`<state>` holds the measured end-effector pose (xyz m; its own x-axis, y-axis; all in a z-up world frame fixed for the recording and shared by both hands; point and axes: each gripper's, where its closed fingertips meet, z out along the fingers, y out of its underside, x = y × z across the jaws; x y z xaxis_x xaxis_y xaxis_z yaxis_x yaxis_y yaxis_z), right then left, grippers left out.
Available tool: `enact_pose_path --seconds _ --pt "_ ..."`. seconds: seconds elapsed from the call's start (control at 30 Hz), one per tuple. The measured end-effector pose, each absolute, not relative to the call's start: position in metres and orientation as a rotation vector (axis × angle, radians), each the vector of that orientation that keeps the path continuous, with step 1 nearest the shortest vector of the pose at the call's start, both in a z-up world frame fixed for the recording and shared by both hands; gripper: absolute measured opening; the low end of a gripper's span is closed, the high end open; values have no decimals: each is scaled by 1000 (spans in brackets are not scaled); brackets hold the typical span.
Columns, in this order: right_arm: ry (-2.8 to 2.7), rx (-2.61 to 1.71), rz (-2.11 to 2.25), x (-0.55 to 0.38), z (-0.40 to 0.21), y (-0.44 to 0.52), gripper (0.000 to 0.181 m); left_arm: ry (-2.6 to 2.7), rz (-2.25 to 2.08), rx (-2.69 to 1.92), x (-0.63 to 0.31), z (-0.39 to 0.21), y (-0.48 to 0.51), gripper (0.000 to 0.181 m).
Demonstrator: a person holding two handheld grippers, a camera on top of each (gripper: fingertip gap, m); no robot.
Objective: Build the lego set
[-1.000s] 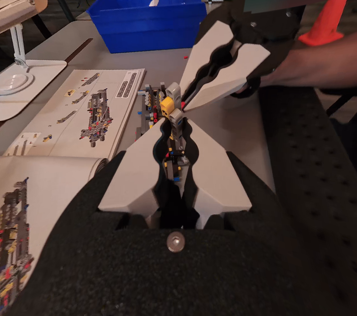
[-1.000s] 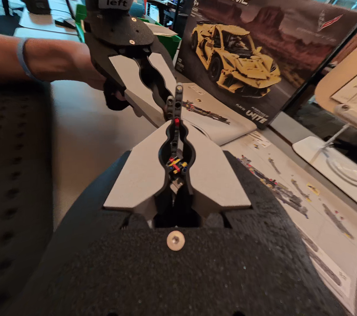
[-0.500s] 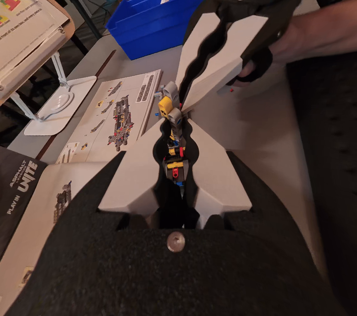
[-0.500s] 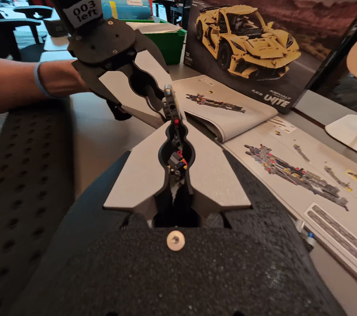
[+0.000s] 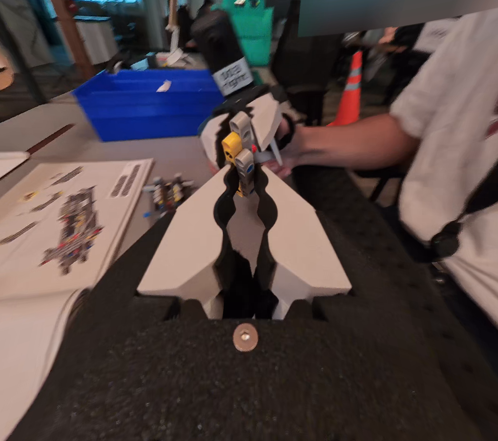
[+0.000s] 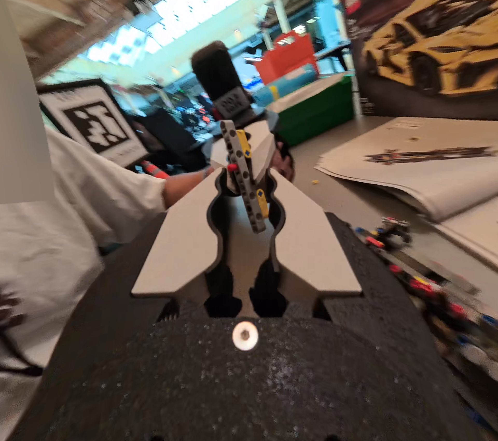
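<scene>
A small lego sub-assembly [image 5: 242, 158] of grey beams with yellow parts and a red pin is in the air between both grippers. My left gripper [image 5: 244, 169] is shut on its lower end at the fingertips. My right gripper [image 6: 245, 172] faces it and is open, and the grey beam [image 6: 242, 177] stands in the gap, leaning towards the right finger. The right gripper also shows in the left wrist view [image 5: 239, 129], and the left gripper in the right wrist view [image 6: 242, 148]. A larger lego assembly [image 5: 168, 191] lies on the table and also shows in the right wrist view [image 6: 393, 231].
An open instruction booklet [image 5: 67, 212] lies to the left. A blue bin [image 5: 151, 104] stands behind it. The set's box [image 6: 431, 37] and a green bin [image 6: 315, 110] stand at the far side. Loose pieces [image 6: 420, 285] lie nearby. A person in a white shirt [image 5: 444, 131] sits close. My left and right fingertips are right by each other.
Both grippers have lifted and tilted upward. The right gripper has opened. The sub-assembly now sits only at the left gripper's tips, and a larger assembly shows on the table.
</scene>
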<state>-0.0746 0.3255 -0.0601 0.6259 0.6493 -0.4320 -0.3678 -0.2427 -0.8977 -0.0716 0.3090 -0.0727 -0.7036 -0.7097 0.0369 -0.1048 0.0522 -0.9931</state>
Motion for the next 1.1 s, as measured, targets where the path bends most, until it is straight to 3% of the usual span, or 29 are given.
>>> enact_pose_path --seconds 0.13,0.33,0.8,1.1 --pt "-277 -1470 1209 -89 -48 312 31 1873 -1878 -726 -87 -59 290 10" --pt "-325 -1474 1220 -93 -49 308 28 1900 -1837 -726 -88 -61 287 10" --pt "-368 -1545 1099 -89 -62 313 22 1933 -1733 -773 -82 -74 291 10" --pt "-232 -1554 903 -63 -61 329 27 1659 -1996 -1013 -66 -53 337 9"
